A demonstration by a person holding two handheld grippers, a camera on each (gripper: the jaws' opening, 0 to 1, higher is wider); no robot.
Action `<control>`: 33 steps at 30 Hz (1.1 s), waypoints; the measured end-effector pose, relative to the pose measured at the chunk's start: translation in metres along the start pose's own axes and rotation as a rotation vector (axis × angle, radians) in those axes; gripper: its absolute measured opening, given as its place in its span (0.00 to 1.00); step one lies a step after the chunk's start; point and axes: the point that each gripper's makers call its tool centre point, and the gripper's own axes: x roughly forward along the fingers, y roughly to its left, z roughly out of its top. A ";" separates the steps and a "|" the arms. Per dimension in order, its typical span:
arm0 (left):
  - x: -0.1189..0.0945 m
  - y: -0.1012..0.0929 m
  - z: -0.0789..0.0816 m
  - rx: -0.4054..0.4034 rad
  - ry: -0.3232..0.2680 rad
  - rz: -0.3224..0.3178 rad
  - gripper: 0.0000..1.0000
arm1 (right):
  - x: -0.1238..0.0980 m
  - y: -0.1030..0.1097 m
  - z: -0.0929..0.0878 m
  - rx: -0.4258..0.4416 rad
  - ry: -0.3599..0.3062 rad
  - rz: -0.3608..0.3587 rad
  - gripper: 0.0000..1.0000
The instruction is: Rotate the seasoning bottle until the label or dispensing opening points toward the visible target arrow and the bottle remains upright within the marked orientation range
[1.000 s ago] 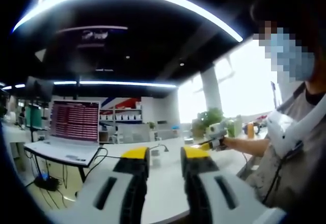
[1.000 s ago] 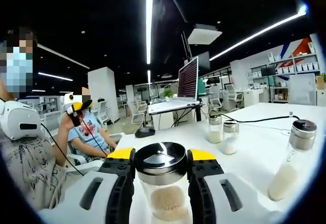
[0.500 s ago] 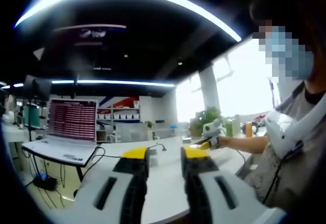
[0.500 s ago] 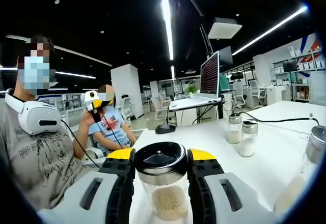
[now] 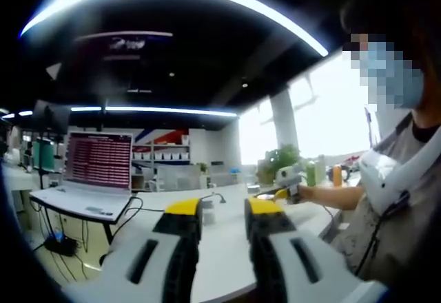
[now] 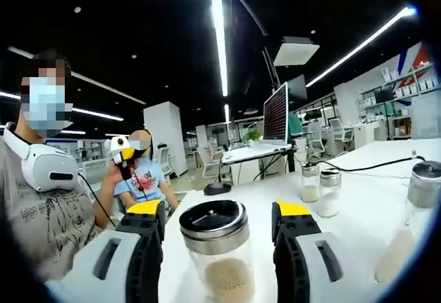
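A glass seasoning bottle [image 6: 216, 251] with a shiny metal lid and pale grains inside stands upright on the white table [image 6: 358, 200]. My right gripper [image 6: 220, 215] is open around it, with a yellow-tipped finger on either side and a gap to the lid on both. My left gripper [image 5: 222, 208] is held up in the air with its yellow-tipped fingers a small gap apart and nothing between them. The right gripper [image 5: 288, 182] also appears far off in the left gripper view, in the person's hand.
Two small shakers [image 6: 319, 189] stand mid-table, and another metal-capped bottle [image 6: 413, 213] at the right edge. A laptop [image 6: 265, 127] sits on a farther desk with a cable trailing over the table. The person wearing a headset [image 6: 41, 172] stands at left; another person [image 6: 141, 175] sits behind.
My right gripper has let go of the seasoning bottle: its fingers, tight against the lid before, now stand apart. The right gripper view shifted slightly. The left gripper has hardly moved.
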 end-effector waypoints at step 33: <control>0.000 0.003 -0.003 -0.004 0.009 0.013 0.26 | -0.007 0.004 0.005 -0.219 -0.005 -0.609 0.48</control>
